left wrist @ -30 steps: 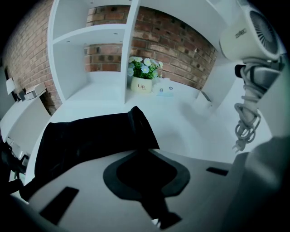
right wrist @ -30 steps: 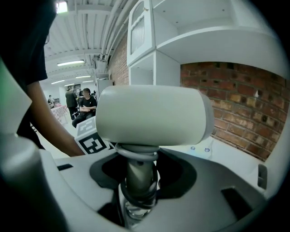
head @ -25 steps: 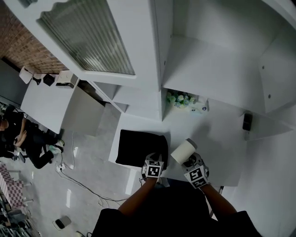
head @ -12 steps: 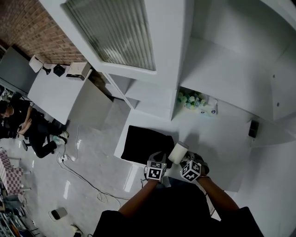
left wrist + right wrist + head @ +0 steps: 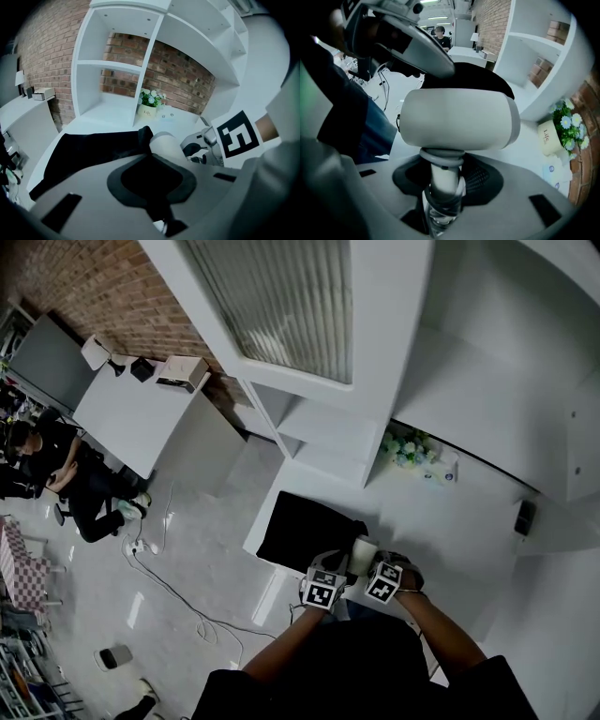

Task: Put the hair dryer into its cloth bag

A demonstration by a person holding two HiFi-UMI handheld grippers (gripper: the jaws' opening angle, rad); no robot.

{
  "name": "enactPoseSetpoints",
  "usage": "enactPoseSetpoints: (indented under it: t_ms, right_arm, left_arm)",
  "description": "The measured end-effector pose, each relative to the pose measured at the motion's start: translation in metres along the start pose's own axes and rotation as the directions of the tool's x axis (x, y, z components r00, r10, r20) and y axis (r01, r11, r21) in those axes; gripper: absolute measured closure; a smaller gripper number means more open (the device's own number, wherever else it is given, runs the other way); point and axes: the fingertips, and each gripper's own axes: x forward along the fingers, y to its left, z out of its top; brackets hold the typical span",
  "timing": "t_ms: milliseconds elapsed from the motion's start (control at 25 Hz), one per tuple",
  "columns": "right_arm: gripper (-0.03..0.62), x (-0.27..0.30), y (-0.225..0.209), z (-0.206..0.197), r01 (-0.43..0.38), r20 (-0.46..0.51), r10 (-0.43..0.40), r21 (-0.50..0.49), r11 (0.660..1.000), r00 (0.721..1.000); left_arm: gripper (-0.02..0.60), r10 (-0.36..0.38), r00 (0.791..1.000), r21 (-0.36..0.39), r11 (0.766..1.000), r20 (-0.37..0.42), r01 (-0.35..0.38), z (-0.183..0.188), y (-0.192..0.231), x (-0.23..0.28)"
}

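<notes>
Hair dryer [image 5: 362, 553] held at the cloth bag [image 5: 302, 531] mouth, near edge of the desk [image 5: 450, 521].
Forearms side by side; left gripper [image 5: 329, 570] jaws pinch the bag's rim, right gripper [image 5: 375, 566] points steeply down, jaws clamped on the dryer's cord-wrapped handle.

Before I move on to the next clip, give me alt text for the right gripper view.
The right gripper grips the handle of a white plastic hair dryer, its barrel lying crosswise in front of a black cloth bag. White shelves on a brick wall and a small pot of flowers stand to the right.
</notes>
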Motion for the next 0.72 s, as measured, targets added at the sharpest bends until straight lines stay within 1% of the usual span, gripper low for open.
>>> enactPoseSetpoints:
  t_ms: [160,480,720]
  right_arm:
    - [0.399,0.011,0.002,0.002,-0.044,-0.041,0.042,-0.041,0.998,0.998]
    - [0.396,0.033,0.012,-0.004,-0.079,-0.1,0.074,-0.047,0.996,0.992]
    - [0.395,0.039,0.015,-0.006,-0.062,-0.089,0.059,-0.028,0.998,0.994]
  left_arm:
    - [0.541,-0.001,1.0,-0.008,1.0,0.006,0.001,-0.002,-0.002,0.001]
    - [0.541,-0.009,1.0,-0.02,1.0,0.001,0.009,-0.006,-0.002,0.005]
    - [0.541,-0.023,1.0,-0.013,1.0,-0.002,0.023,-0.009,-0.005,0.006]
